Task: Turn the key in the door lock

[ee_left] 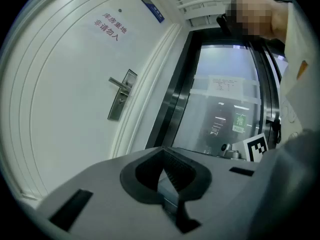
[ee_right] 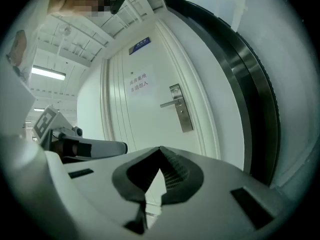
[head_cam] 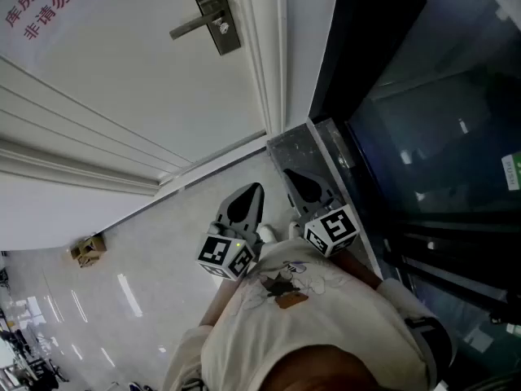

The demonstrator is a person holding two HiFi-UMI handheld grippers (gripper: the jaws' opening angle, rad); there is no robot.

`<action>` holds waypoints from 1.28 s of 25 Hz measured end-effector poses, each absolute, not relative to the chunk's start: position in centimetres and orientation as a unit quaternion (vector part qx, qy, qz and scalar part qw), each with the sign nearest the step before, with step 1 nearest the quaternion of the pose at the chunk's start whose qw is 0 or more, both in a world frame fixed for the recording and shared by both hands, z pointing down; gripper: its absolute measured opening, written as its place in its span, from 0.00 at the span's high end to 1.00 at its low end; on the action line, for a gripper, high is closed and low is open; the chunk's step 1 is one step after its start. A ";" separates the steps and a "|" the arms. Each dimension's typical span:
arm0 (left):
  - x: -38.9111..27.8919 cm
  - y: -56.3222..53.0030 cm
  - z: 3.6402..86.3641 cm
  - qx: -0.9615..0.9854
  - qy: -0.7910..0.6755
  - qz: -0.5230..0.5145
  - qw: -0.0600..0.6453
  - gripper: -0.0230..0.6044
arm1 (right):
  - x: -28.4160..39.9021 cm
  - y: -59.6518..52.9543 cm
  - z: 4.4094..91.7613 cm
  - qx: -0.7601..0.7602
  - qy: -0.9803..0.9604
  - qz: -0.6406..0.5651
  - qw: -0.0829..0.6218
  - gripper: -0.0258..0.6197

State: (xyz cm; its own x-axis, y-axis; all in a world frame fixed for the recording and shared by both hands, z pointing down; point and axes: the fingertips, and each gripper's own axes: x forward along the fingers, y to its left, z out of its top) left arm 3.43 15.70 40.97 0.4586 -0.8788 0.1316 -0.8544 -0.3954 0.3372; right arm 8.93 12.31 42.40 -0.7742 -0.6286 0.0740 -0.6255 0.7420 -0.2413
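The white door (head_cam: 122, 72) carries a metal lock plate (head_cam: 213, 10) with a lever handle (head_cam: 191, 27). A small round keyhole fitting (head_cam: 222, 28) sits under the lever; I cannot tell whether a key is in it. The same lock plate (ee_left: 120, 96) shows in the left gripper view, and the lock plate (ee_right: 181, 115) also appears in the right gripper view. My left gripper (head_cam: 259, 187) and right gripper (head_cam: 286, 172) are held side by side close to my body, well short of the door. Both are shut with nothing held, seen at the left gripper (ee_left: 162, 150) and right gripper (ee_right: 160, 148).
A paper sign with red lettering (head_cam: 41, 2) hangs on the door, and a blue plate (ee_right: 139, 45) sits above it. A dark glass panel in a black frame (head_cam: 423, 120) stands to the right. A small cardboard box (head_cam: 88, 249) lies on the glossy floor.
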 end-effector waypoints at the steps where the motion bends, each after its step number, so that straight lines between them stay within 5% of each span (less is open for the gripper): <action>1: 3.9 15.6 40.9 0.835 -0.518 -0.033 0.181 0.96 | 9.3 12.2 42.1 -0.336 0.934 -0.125 0.007 0.95; 13: 3.8 11.1 43.5 0.823 -0.523 -0.047 0.216 0.96 | 8.7 7.8 43.5 -0.320 0.939 -0.122 -0.012 0.95; 23: -6.6 -1.2 41.3 0.843 -0.506 -0.055 0.177 0.96 | -1.7 -5.7 40.2 -0.338 0.939 -0.062 0.008 0.94; 26: -10.1 -4.0 40.0 0.847 -0.503 -0.054 0.166 0.96 | -4.7 -9.1 38.2 -0.353 0.935 -0.007 -0.014 0.80; 32: -13.2 -8.3 39.6 0.854 -0.489 -0.051 0.171 0.96 | -7.2 -15.2 36.2 -0.429 0.889 0.120 -0.106 0.79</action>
